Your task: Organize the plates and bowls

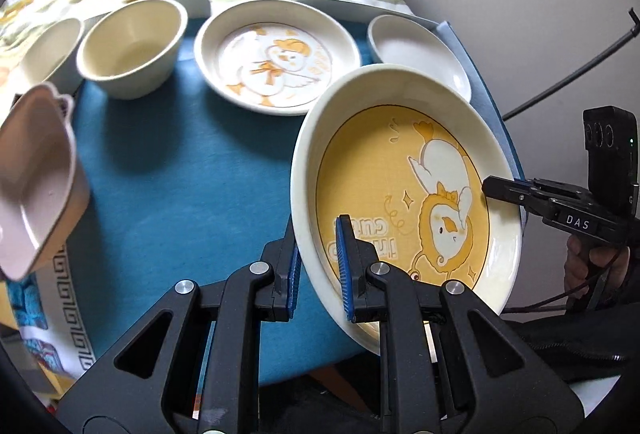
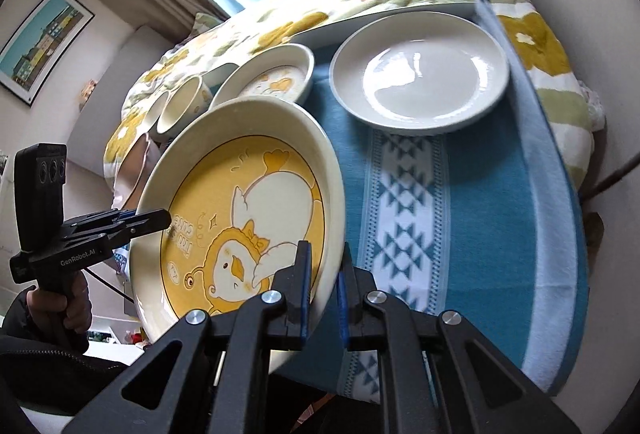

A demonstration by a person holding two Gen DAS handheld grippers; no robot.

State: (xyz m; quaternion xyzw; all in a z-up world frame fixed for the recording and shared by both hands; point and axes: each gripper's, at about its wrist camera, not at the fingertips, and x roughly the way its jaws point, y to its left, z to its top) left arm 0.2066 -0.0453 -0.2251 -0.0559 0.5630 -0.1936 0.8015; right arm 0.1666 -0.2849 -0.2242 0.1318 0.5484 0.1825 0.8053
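Over the blue tablecloth (image 1: 168, 170): both my grippers clamped on the yellow duck plate (image 1: 404, 194).
Left gripper (image 1: 318, 266) and right gripper (image 2: 323, 284) pinch opposite rims; empty cream bowl (image 1: 132, 46), white duck plate (image 1: 278, 54) and plain white plate (image 2: 420, 74) sit beyond.

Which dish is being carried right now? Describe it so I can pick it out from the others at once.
Over the near edge of the blue tablecloth, both grippers clamp opposite rims of one tilted plate: the left gripper and the right gripper. It is the only dish off the table, and its centre is solid yellow with a duck, unlike the pale duck plate and plain white plate behind.
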